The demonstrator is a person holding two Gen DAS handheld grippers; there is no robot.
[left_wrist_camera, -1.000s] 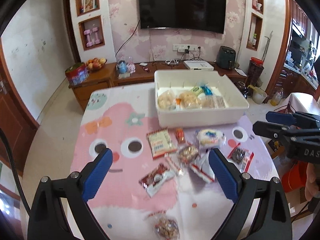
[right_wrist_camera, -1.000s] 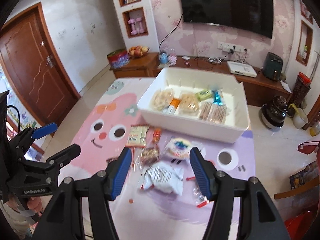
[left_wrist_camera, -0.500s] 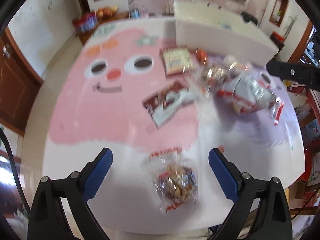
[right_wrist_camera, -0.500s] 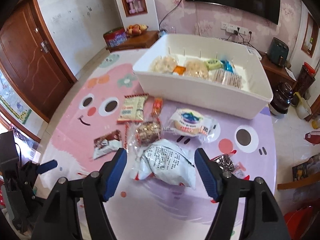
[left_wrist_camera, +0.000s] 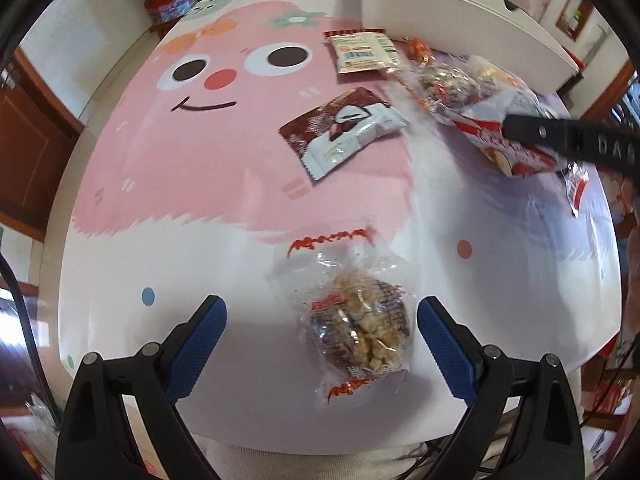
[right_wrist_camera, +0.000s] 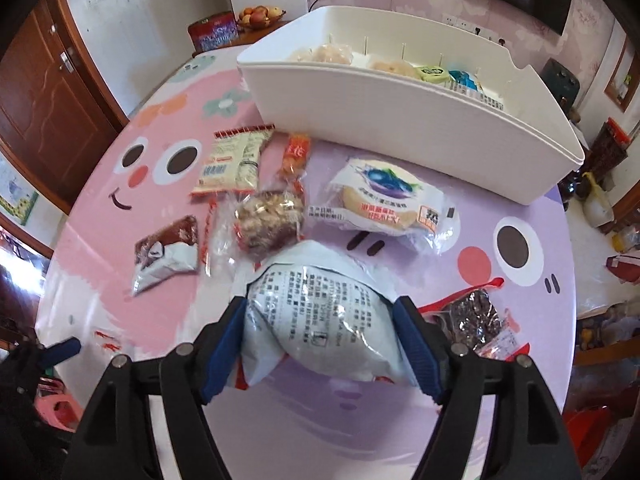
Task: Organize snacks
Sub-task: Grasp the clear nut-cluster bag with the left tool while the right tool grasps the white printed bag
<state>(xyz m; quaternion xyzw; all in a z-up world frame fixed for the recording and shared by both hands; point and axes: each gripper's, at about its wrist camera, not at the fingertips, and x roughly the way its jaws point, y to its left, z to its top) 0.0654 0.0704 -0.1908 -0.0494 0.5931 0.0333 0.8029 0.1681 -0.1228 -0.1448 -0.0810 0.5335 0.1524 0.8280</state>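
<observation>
The table (right_wrist_camera: pixel 532 308) has a big pink cartoon face on its cloth, and the snacks lie spread over it. At the far edge of the table stands the white bin (right_wrist_camera: pixel 400 120), and some snacks are already inside it.

The biggest loose snack is the puffy white bag (right_wrist_camera: pixel 320 320). It lies near the front edge of the table. The right tool (right_wrist_camera: pixel 320 344) comes down over it, and the bag sits right between the two blue pads. Its jaws are opening wide, and the pads stand just at the bag's sides. I cannot tell if they press on it yet, so I think the bag is not held. The bag's long side runs across, from one pad to the other, so the jaws need to be wide to fit around it. From here the bin lies straight ahead, past the other snacks.

The smaller one is the clear pack of nut clusters (left_wrist_camera: pixel 360 328). It lies alone near the front edge of the table, closest to the person. The left tool (left_wrist_camera: pixel 322 340) is wide open over it and holds nothing. The pack sits between the blue pads, a bit nearer the right pad, with gaps on both sides. Its long side points away from the tool, toward the far edge.

So each tool has its own snack, and neither is gripped yet.
</observation>
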